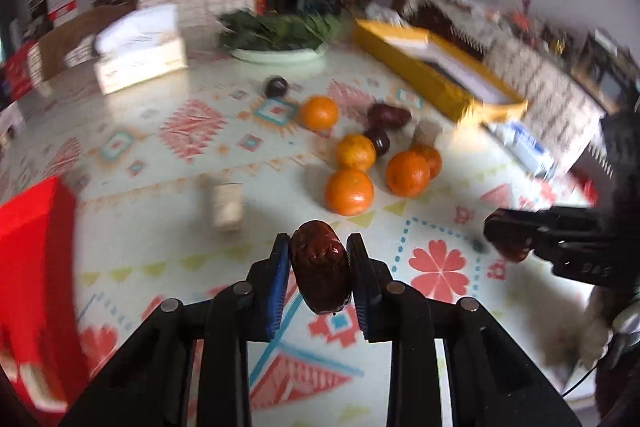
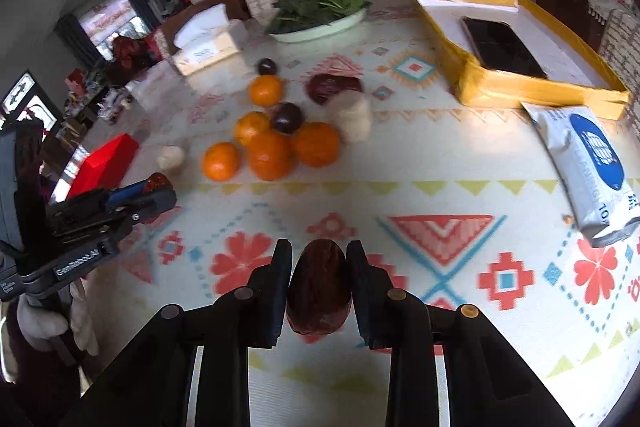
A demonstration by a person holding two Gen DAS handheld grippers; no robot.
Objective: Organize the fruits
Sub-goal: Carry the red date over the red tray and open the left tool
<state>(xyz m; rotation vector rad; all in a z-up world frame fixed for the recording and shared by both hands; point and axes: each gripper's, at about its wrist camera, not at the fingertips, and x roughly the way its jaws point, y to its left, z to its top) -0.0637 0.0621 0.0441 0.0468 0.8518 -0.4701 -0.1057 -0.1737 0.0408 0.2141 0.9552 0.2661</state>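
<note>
At lower centre of the left wrist view, left gripper (image 1: 319, 269) clamped on a wrinkled red date (image 1: 319, 267), blue-padded fingers (image 1: 279, 283) pressed to both its sides, held above the patterned counter (image 1: 168, 155). At lower centre of the right wrist view, right gripper (image 2: 319, 283) likewise clamped on a second dark red date (image 2: 319, 291), fingers (image 2: 280, 291) tight against it. Mid-frame on the counter, cluster of oranges (image 2: 270, 153) touching one another, dark plums (image 2: 286, 117) among them. Upper centre, pale dish of leafy greens (image 2: 320, 11). Upper right, yellow-edged box (image 2: 516, 83); right edge, white and blue packet (image 2: 592, 163). Left of frame, red box (image 2: 106, 165) and tissue box (image 2: 206, 45). Two small pale jars (image 2: 354, 117) beside the fruit, blurred.
</note>
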